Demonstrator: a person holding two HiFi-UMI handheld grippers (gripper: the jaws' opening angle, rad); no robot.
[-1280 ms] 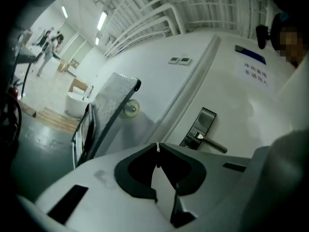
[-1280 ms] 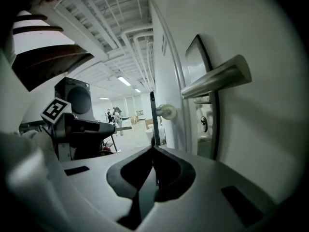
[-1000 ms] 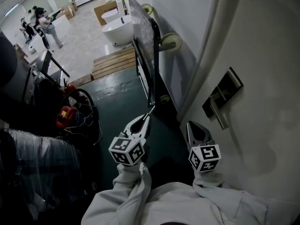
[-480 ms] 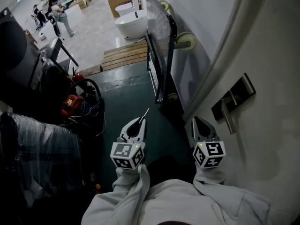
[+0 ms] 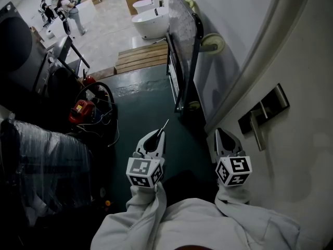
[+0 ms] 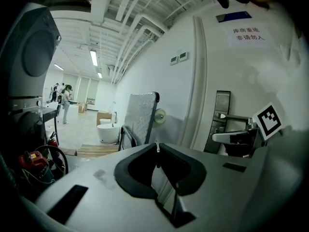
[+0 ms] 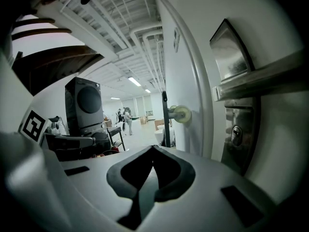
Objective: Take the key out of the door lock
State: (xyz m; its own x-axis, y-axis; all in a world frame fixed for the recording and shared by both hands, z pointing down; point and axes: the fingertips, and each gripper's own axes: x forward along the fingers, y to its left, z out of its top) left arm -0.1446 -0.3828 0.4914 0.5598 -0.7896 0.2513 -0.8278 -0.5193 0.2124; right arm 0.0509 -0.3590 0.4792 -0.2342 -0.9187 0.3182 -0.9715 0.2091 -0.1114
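Left gripper (image 5: 160, 134) pinches key (image 5: 165, 125) – tip pointing far, well apart from door (image 5: 304, 61), left of lock plate (image 5: 264, 113). Right gripper (image 5: 225, 135) pressed together, nothing between jaws – near lock plate.

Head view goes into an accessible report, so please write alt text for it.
Seen from above, the left claw is shut on a thin key, away from the white door. The right claw, empty, sits near the door's metal handle; dark green floor lies below.
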